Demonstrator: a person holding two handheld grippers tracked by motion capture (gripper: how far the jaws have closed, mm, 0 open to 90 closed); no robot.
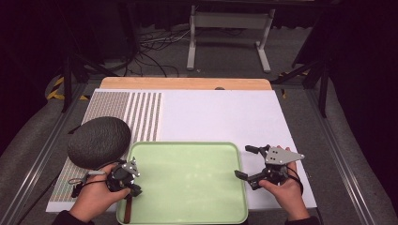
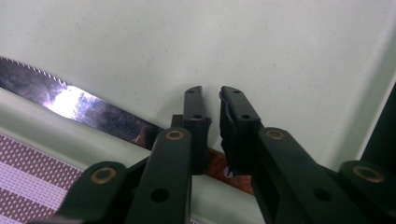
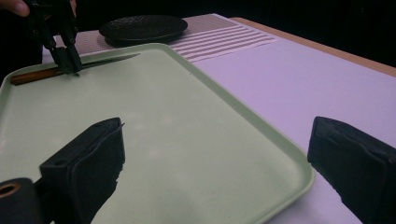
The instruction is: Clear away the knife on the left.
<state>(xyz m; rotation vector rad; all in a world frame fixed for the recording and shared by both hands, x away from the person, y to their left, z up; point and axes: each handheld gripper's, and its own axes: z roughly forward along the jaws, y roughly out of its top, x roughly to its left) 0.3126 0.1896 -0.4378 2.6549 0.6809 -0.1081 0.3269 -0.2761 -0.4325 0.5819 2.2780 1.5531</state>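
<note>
A knife with a brown wooden handle [image 1: 127, 210] lies along the left rim of the pale green tray [image 1: 187, 145]. Its serrated steel blade [image 2: 84, 105] rests against the rim. My left gripper [image 1: 133, 189] points down at the spot where handle meets blade; its jaws stand a narrow gap apart [image 2: 211, 93] with the pads pressing on nothing, and the knife [image 3: 112, 59] lies beneath them. From the right gripper view the left gripper [image 3: 70, 64] stands over the knife. My right gripper [image 1: 246, 161] is wide open over the tray's right rim [image 3: 299, 161], with nothing between its fingers [image 3: 100, 154].
A dark, textured oval object [image 1: 98, 140] lies on the mat left of the tray, near my left hand. The white mat [image 1: 220, 117] carries a striped and dotted patch [image 1: 141, 115] at its left. A wooden table edge [image 1: 187, 83] runs along the far side.
</note>
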